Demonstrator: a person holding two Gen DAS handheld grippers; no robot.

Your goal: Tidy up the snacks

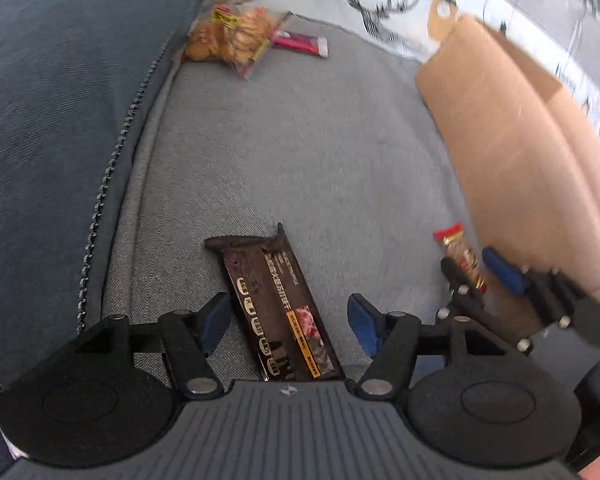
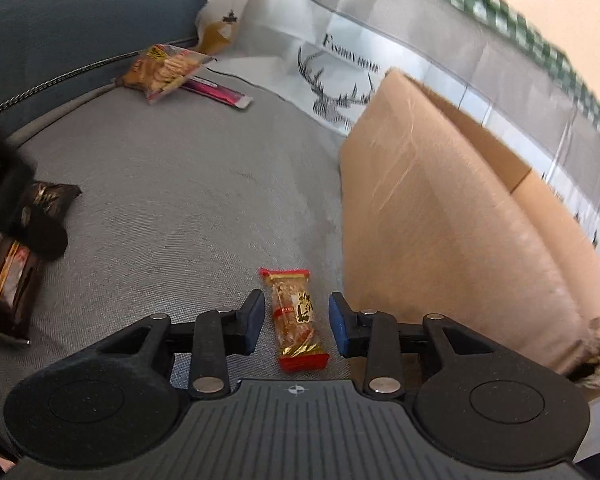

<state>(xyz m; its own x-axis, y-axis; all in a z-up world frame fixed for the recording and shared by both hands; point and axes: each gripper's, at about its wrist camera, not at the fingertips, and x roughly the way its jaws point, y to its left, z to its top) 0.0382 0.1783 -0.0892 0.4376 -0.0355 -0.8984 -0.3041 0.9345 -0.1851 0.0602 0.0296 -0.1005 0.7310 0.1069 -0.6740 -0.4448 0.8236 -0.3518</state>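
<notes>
While both grippers hang over the grey sofa cushion (image 2: 188, 200), we count four snacks and one cardboard box (image 2: 440, 232). The four are a dark brown bar (image 1: 278, 300), a small red-ended snack bar (image 2: 298, 320), a clear bag of biscuits (image 1: 230, 36) and a pink stick pack (image 1: 300, 42). The bag and the pink pack lie together at the far end by the dark blue backrest (image 1: 52, 100), the pack partly under the bag.

The dark brown bar lies flat, its long axis running away from the left camera and leaning slightly left at the far end. The small bar lies flat just beside the box, its long axis running almost straight away from the right camera.

The left gripper (image 1: 288, 320) stands wide, its blue pads either side of the dark bar and clear of it. The right gripper (image 2: 296, 322) is narrower, its pads flanking the small bar with a gap on each side; we see no contact, and nothing is held.
</notes>
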